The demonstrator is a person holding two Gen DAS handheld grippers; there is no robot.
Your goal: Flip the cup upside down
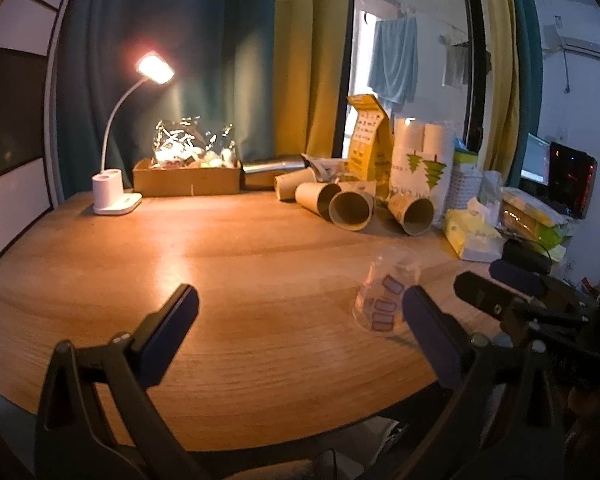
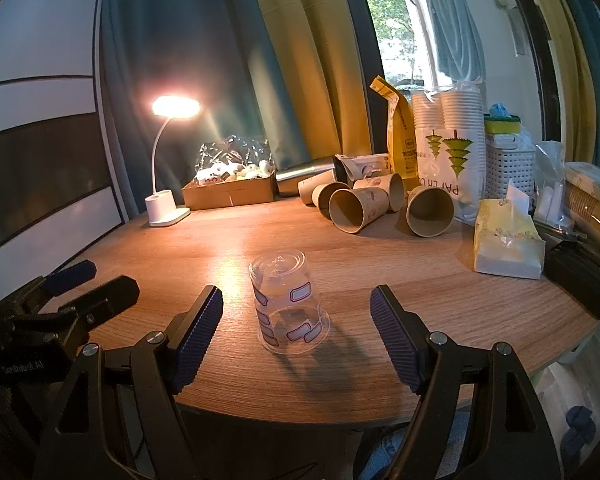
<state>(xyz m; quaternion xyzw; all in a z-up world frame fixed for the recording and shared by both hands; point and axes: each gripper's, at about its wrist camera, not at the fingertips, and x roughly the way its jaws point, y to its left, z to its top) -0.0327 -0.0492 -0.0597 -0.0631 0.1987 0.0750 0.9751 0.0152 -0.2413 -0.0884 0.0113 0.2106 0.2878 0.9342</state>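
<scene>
**Near the front edge: clear cup seated rim-down, both grippers spread wide**

Near the front edge of the wooden table (image 2: 440,292), the clear plastic cup (image 2: 287,304) is seen standing upside down, its wide rim flat on the surface and its closed base uppermost. Purple-outlined label shapes are printed around its wall.

In the right wrist view, the right gripper (image 2: 296,324) is held with its fingers spread wide and nothing gripped. The cup is framed between the two ribbed blue pads (image 2: 198,338), slightly nearer the left one, and neither pad is touching it. The cup stands level with the fingertips or just beyond them.

In the left wrist view, the left gripper (image 1: 300,320) is likewise held wide apart and empty. The cup (image 1: 384,292) is found just beside its right-hand finger, partly overlapped by that fingertip; contact cannot be judged. The right gripper (image 1: 496,280) is seen further to the right.

Along the back edge, a lit desk lamp (image 2: 168,168), a cardboard box (image 2: 230,194), several paper cups (image 2: 356,208) lying on their sides, a bagged stack of cups (image 2: 448,148) and a tissue pack (image 2: 506,240) are ranged.
</scene>
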